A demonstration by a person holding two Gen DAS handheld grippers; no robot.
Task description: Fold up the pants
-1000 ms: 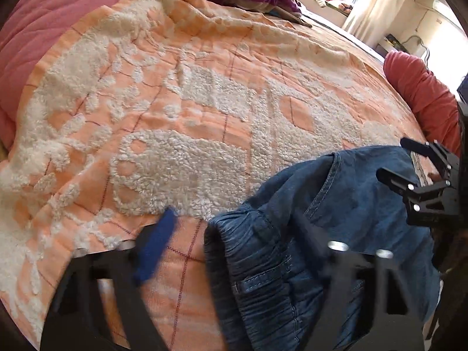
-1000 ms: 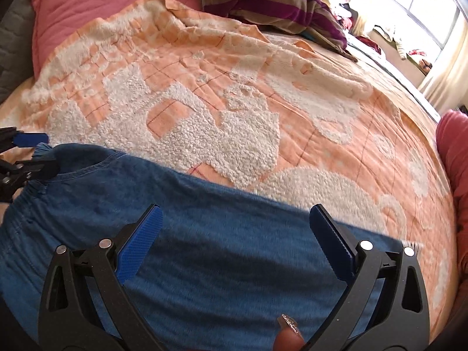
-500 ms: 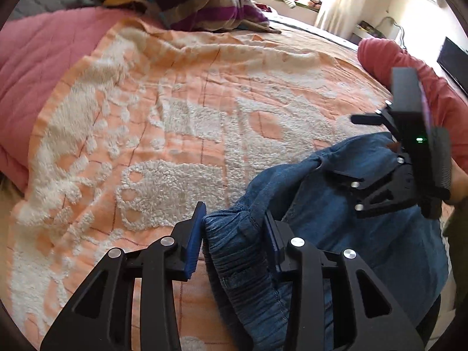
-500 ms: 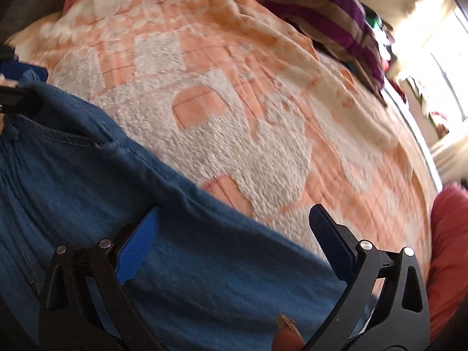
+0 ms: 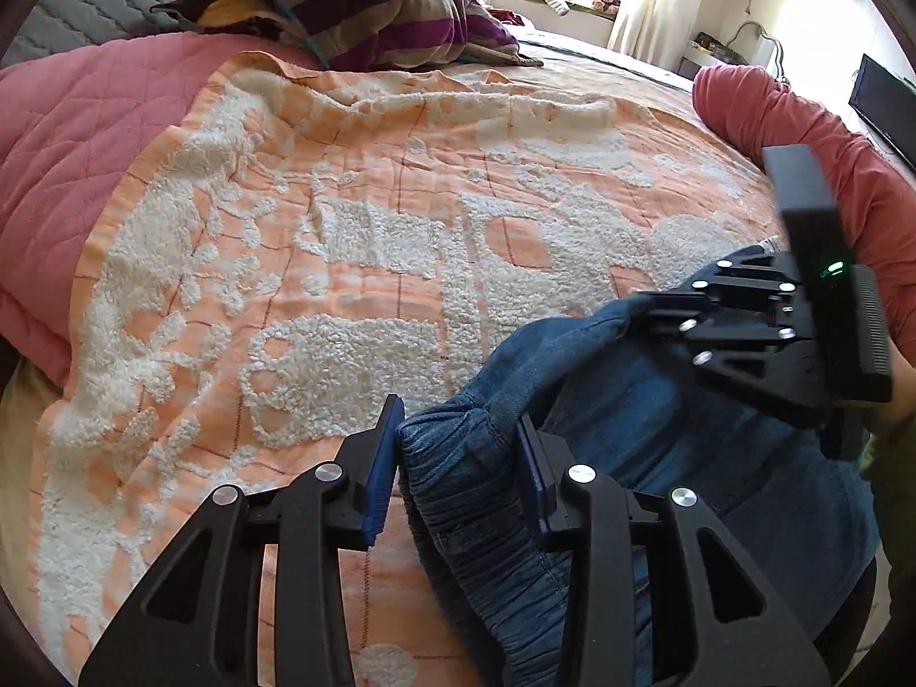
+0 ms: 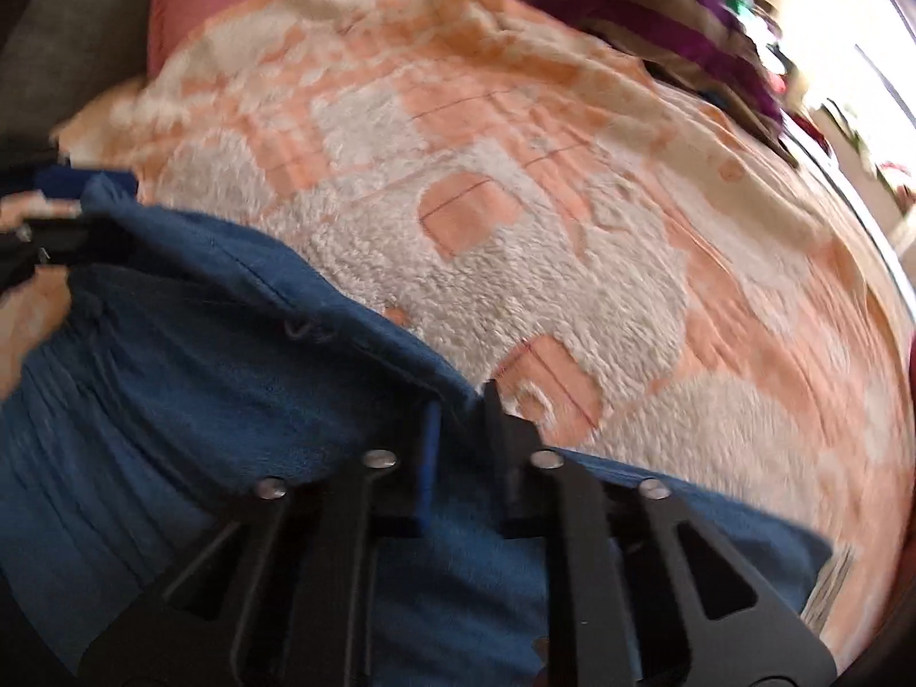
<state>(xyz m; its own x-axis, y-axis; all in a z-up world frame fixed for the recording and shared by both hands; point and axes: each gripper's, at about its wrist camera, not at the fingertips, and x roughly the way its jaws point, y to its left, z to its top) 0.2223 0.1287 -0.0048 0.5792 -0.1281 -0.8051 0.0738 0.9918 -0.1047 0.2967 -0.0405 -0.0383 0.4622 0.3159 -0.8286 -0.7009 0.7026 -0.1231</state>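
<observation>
Left gripper: the black left hand-held gripper (image 5: 458, 452) with blue pads is nearest in its own view, its fingers closing on the bunched elastic waistband of the blue denim pants (image 5: 658, 429); cloth is filling the gap between them, so it is pinching the waistband.

Right gripper: the black right hand-held gripper (image 6: 461, 423) is drawing its fingers nearly together over a fold at the far edge of the pants (image 6: 229, 401), pinching that edge; this view is blurring, so how deep the bite goes I cannot tell.

Pants: they are lying at the near edge of the bed, partly lifting off an orange blanket with fluffy white tufted patterns (image 5: 343, 229), with the waistband to the left.

Handling: I am judging the denim soft and floppy yet fairly heavy for cloth, not slippery, not fragile; it will be sagging between the two grips. The thick gathered waistband and the seamed edge look like the surest places to hold.

Farther off: a pink quilted bedspread (image 5: 86, 143) is showing beside the blanket, a purple and tan striped blanket (image 5: 372, 6) is heaping beyond it, and a red bolster pillow (image 5: 773, 109) is lying to the right.

Writing: no brand, label or lettering is readable anywhere.
</observation>
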